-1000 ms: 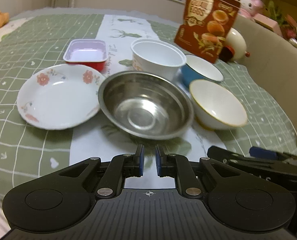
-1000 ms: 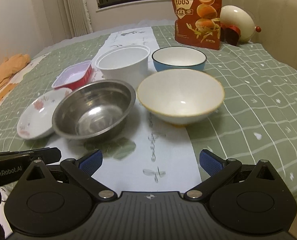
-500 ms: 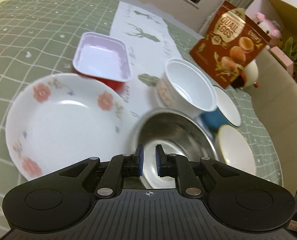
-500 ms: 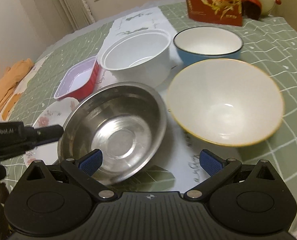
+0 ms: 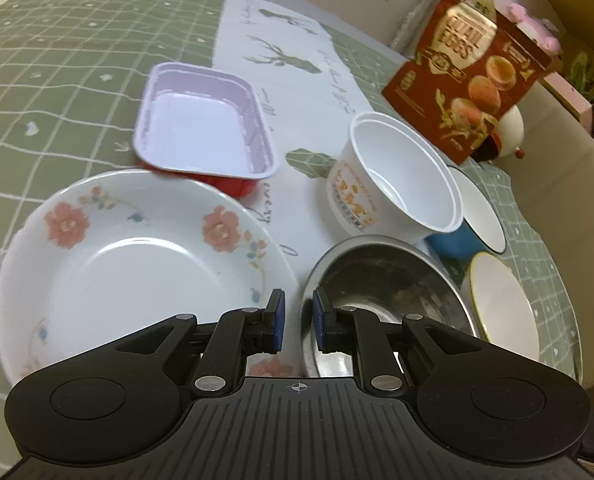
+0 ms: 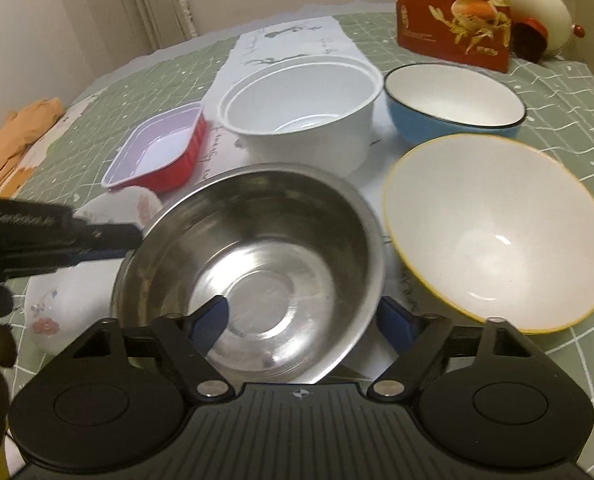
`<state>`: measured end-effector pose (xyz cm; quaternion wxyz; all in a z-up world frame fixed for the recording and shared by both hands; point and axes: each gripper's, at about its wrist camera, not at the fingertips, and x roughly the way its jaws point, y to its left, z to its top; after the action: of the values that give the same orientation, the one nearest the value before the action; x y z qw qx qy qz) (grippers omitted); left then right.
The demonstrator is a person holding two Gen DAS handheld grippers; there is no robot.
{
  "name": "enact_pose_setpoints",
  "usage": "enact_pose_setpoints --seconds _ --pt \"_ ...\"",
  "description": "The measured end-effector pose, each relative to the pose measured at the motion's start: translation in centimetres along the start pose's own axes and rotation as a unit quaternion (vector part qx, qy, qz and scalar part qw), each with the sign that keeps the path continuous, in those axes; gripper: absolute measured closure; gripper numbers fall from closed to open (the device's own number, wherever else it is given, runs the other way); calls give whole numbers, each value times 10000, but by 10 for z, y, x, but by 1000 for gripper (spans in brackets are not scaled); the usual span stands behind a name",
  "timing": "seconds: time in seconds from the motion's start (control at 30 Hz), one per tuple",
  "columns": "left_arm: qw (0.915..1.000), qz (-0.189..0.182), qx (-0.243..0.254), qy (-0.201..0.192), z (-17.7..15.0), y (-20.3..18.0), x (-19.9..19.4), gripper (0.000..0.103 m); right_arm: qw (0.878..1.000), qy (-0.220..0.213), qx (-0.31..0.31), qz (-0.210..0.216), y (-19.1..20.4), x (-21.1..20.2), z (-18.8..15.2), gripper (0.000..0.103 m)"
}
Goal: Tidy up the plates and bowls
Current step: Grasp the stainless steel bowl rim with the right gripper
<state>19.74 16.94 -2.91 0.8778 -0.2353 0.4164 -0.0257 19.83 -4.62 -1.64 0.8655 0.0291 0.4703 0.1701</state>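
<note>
Steel is filling the space by the right gripper [image 6: 303,322]: its jaws are closing, one blue pad inside the steel bowl [image 6: 253,268] and the other outside the near rim, not yet pressing on it. The left gripper [image 5: 295,320] is opening slightly from nearly shut, with nothing between its pads, hovering over the gap where the flowered plate [image 5: 129,268] and the steel bowl [image 5: 381,292] are sitting just beside each other.

The right wrist view is showing the left gripper's black body [image 6: 57,236] over the plate [image 6: 73,300], which is mostly hidden there. The left wrist view is showing the plate whole: white, shallow, with pink flowers around a scalloped rim. Beyond are lying a red tray with a pale lining [image 5: 205,128], a white plastic tub [image 5: 397,176], a blue bowl [image 6: 453,100] and a white bowl with a yellow rim [image 6: 497,232], all empty, on a green checked cloth [image 5: 57,60]. A red quail egg bag [image 5: 469,72] is standing behind.
</note>
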Motion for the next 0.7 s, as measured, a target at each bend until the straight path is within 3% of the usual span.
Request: enact_pose_setpoints --seconds 0.1,0.2,0.27,0.37,0.57,0.7 --pt "9998 8 12 201 1 0 15 84 9998 96 95 159 2 4 -1 31" --pt "9999 49 76 107 1 -3 17 81 9997 108 134 148 1 7 -3 37" --pt "9997 -196 132 23 1 -6 10 78 9998 63 125 169 2 4 -3 38" --pt "9992 -227 323 -79 -1 -11 2 78 10000 -74 -58 7 8 -4 -4 38" --pt "9971 -539 33 -539 -2 2 -42 78 9978 -480 -463 -32 30 -29 2 38" --pt "9955 -357 -144 -865 -4 23 -73 78 9957 -461 -771 244 55 -31 10 38"
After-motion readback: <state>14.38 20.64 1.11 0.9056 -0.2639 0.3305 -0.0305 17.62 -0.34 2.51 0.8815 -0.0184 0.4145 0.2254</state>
